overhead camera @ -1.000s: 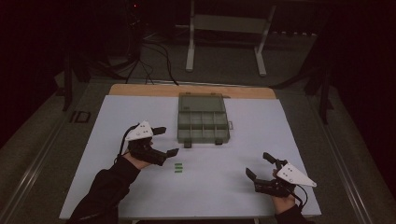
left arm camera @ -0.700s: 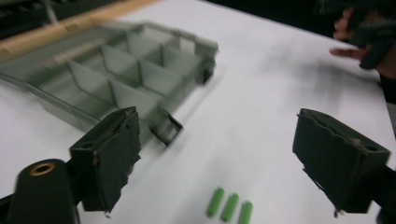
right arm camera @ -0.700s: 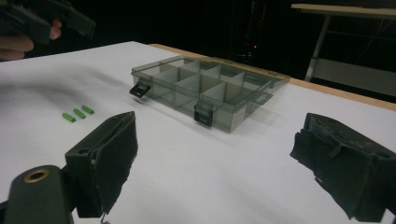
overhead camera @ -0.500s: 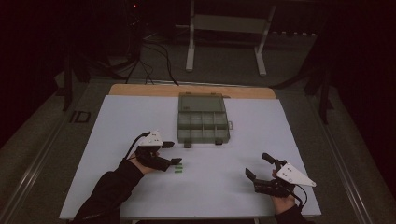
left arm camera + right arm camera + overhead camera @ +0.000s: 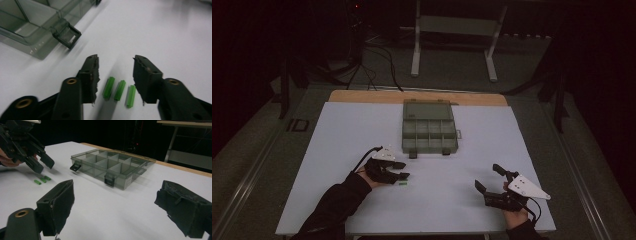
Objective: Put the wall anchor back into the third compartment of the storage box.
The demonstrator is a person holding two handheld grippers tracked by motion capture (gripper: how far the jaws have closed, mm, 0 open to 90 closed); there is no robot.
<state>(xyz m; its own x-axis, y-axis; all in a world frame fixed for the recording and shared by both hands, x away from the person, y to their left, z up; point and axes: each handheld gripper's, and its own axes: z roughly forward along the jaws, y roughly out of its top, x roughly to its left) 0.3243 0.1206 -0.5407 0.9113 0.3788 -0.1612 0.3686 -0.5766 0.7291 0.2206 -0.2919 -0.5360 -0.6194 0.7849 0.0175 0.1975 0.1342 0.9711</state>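
Your left gripper [image 5: 115, 72] dipped low just before the organiser box [image 5: 429, 126], jaws closing but apart; your right gripper [image 5: 493, 179] rested wide open, farther off.

**Clearance around the plugs and box**

Your left gripper [image 5: 115, 75] straddles three green plugs [image 5: 119, 90]; its fingers [image 5: 90, 75] have just been closing, with a bare surface [image 5: 462, 200] on either side of the row. The compartment box [image 5: 430, 131] and its latch [image 5: 66, 35] block you just beyond. Between your two grippers the white surface is open. Your right gripper [image 5: 493, 180] stands well apart.
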